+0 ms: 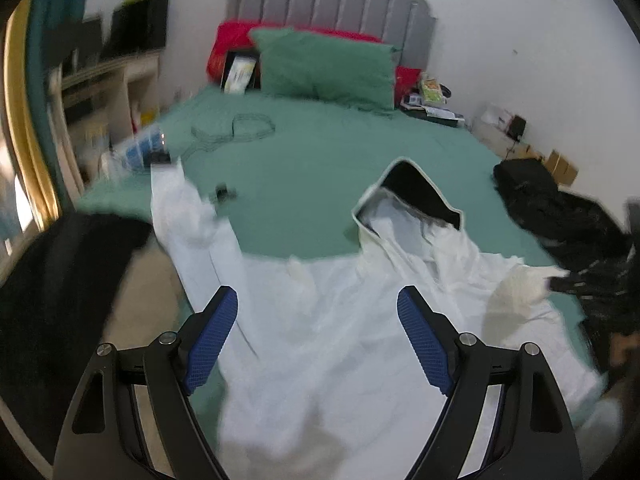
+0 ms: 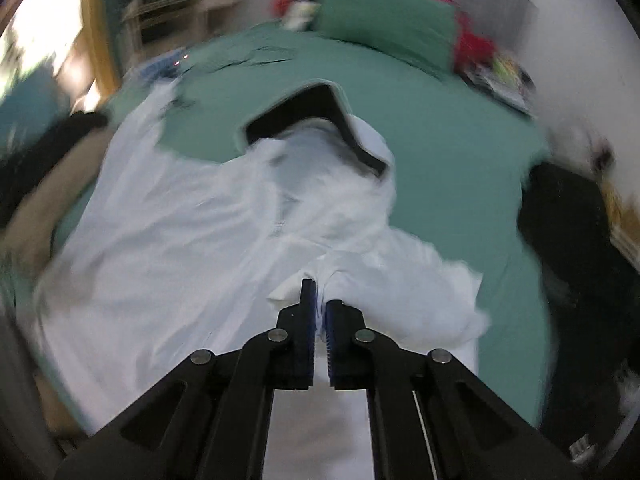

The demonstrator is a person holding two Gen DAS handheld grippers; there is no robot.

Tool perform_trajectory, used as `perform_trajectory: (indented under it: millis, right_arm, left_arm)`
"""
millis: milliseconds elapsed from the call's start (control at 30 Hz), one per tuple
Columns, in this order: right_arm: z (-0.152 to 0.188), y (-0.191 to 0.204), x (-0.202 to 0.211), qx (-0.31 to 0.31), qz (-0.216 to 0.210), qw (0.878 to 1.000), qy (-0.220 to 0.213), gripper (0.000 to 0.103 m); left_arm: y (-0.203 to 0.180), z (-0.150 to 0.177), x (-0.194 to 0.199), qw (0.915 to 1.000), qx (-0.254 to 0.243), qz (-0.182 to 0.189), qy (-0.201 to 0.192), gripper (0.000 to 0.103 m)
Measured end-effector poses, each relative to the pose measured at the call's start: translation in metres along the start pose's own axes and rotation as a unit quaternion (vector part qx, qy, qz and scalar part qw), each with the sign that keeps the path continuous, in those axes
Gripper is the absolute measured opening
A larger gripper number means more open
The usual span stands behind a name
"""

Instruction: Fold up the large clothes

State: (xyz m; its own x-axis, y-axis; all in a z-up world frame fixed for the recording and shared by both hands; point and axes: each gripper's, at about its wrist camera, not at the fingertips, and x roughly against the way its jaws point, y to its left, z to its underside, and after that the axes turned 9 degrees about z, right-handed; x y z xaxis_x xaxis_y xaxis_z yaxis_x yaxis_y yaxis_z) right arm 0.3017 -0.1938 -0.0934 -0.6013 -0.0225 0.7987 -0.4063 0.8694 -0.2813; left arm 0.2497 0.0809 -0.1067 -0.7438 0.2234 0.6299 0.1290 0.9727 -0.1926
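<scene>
Now the white hoodie (image 1: 328, 320) lies spread on the green bed (image 1: 320, 168); R gripper (image 2: 320, 308) clenched on a fold of it, L gripper (image 1: 318, 308) wide apart above, empty.

One white hooded garment (image 1: 328, 320), one green pillow (image 1: 324, 66)

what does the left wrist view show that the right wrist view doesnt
Only the left wrist view: the left claw, jaws wide open above the white jacket with nothing between them, plus a cable coiled on the bed sheet and the grey headboard seen sharply.

Only the right wrist view: the right claw, shut on a pinch of the jacket's white fabric.

Both: the white jacket spread on the green sheet, its dark-lined hood pointing toward the green pillow, and black clothing at the bed's right edge.
</scene>
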Motion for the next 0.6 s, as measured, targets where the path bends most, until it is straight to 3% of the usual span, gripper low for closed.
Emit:
perform_trajectory:
  millis: [133, 200, 300, 400, 500, 533, 600]
  right_arm:
    - [-0.030, 0.016, 0.024, 0.088, -0.032, 0.995, 0.015, 0.005]
    - [-0.052, 0.024, 0.020, 0.120, -0.065, 0.990, 0.033, 0.005]
    - [-0.083, 0.041, -0.009, 0.157, -0.137, 0.975, 0.076, 0.005]
    - [-0.114, 0.059, -0.038, 0.184, -0.203, 0.958, 0.086, 0.005]
    - [-0.141, 0.079, -0.069, 0.208, -0.247, 0.942, 0.089, 0.006]
    - [-0.148, 0.083, -0.076, 0.210, -0.249, 0.942, 0.086, 0.007]
    - [-0.159, 0.093, -0.092, 0.211, -0.249, 0.943, 0.073, 0.022]
  left_arm:
    - [0.003, -0.020, -0.011, 0.9962, -0.072, -0.036, -0.032, 0.085]
    - [0.011, -0.023, -0.018, 0.9966, -0.065, -0.036, -0.036, 0.085]
    - [0.032, -0.016, -0.028, 0.9995, -0.023, 0.004, -0.021, 0.085]
    - [0.039, -0.005, -0.037, 0.9996, -0.025, 0.000, -0.012, 0.085]
    - [0.048, 0.006, -0.047, 0.9998, -0.007, 0.019, 0.003, 0.085]
    - [0.053, 0.011, -0.053, 0.9995, 0.005, 0.025, 0.017, 0.085]
    - [0.055, 0.017, -0.061, 0.9988, 0.013, 0.036, 0.029, 0.085]
